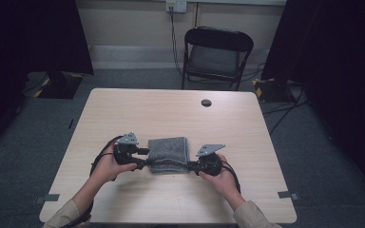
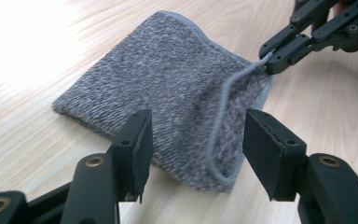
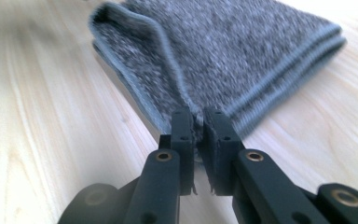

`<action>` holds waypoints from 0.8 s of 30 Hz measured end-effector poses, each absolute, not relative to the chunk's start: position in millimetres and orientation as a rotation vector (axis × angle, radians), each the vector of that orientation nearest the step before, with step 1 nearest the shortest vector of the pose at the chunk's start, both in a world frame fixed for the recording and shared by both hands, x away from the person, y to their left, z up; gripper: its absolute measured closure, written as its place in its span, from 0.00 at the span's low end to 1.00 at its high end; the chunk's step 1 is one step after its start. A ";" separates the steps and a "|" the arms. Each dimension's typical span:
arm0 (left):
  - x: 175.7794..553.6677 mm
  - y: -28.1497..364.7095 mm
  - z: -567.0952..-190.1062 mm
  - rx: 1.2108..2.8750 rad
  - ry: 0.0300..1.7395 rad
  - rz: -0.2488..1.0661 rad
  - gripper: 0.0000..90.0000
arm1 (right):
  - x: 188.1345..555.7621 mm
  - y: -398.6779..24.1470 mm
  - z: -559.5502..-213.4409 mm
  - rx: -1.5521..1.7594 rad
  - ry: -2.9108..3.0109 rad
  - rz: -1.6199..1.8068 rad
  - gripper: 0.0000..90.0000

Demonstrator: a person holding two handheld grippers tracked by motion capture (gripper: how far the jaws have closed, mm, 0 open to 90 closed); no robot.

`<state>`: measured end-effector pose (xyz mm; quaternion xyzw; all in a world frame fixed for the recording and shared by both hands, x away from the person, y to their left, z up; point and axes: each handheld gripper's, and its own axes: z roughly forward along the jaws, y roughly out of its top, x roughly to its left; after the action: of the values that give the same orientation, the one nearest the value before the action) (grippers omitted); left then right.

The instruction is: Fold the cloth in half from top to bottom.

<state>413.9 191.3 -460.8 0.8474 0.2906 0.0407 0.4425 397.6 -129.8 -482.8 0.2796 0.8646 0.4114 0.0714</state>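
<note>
A folded grey towel lies on the near middle of the light wooden table. My left gripper is at its left edge. In the left gripper view its jaws stand open on either side of the towel's near corner, with the pads clear of the cloth. My right gripper is at the towel's right front corner. In the right gripper view it is shut on the hemmed top layer of the towel, lifting that edge slightly. The left gripper view also shows the right gripper pinching that hem.
A black folding chair stands behind the table. A round cable hole sits near the table's far edge. Bare tabletop surrounds the towel. Dark curtains hang at both sides, and cables run on the floor at the right.
</note>
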 end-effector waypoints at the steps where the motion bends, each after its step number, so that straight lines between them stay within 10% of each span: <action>1: 414.1 192.2 -461.5 2.108 0.725 0.103 0.48 | 397.5 -130.3 -483.1 0.839 2.600 1.233 0.93; 24: 409.2 186.3 -481.0 2.156 0.727 0.089 0.45 | 404.5 -113.6 -480.2 0.851 2.519 1.226 0.62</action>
<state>409.2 186.3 -481.0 0.8598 0.2898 0.0355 0.4189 404.5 -113.6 -480.2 0.2889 0.8555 0.4162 0.1069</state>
